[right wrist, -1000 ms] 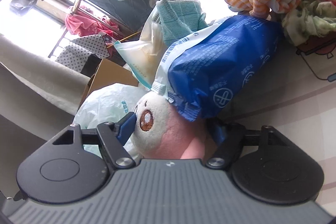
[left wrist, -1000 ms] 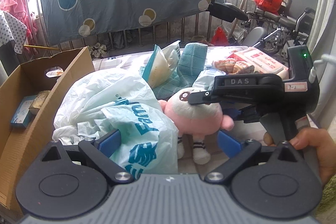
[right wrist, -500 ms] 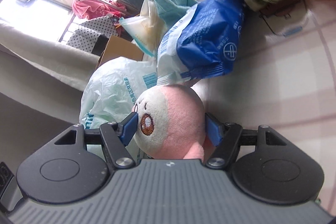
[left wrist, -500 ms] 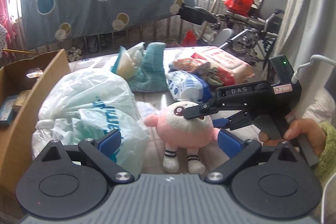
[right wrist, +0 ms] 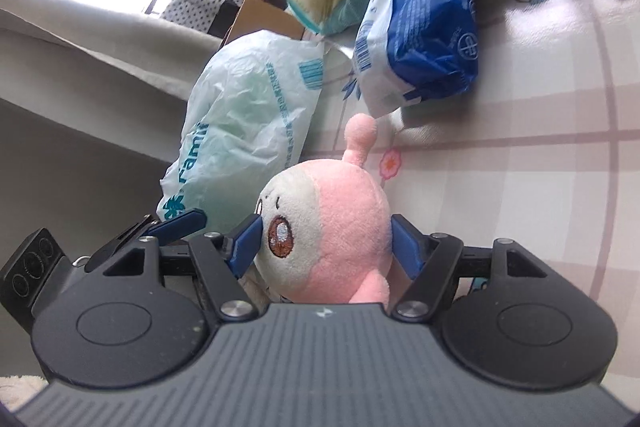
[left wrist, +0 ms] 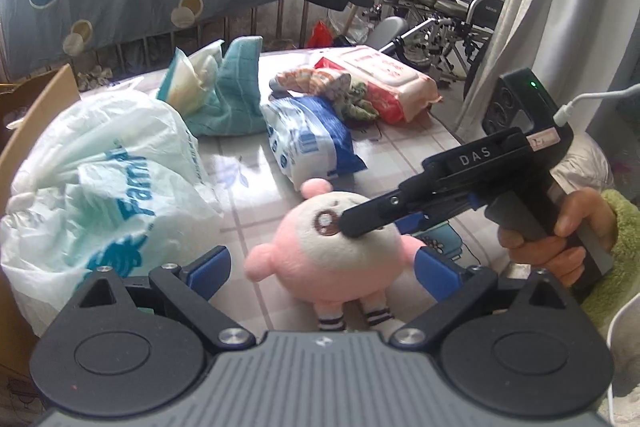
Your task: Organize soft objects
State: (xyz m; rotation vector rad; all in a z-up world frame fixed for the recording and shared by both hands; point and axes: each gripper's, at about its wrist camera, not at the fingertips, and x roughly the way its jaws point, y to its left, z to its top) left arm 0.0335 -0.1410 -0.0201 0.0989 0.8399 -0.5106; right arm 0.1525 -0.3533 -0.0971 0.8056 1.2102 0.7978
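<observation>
A pink and white plush toy (left wrist: 336,255) sits on the table close in front of both grippers. My right gripper (right wrist: 324,243) is shut on the plush toy (right wrist: 332,227), its blue pads pressing the head from both sides; it shows in the left wrist view (left wrist: 360,223) coming in from the right. My left gripper (left wrist: 320,267) is open, its fingers on either side of the toy without touching it.
A white plastic bag (left wrist: 100,183) lies left of the toy, beside a cardboard box (left wrist: 36,115). Behind are a blue and white pack (left wrist: 312,143), a teal towel (left wrist: 232,95), crumpled cloths (left wrist: 324,87) and a red wipes pack (left wrist: 380,79).
My right gripper has pulled the plush toy away from the blue pack toward the near side of the table. My left gripper has moved right, so the toy now lies between its open fingers.
</observation>
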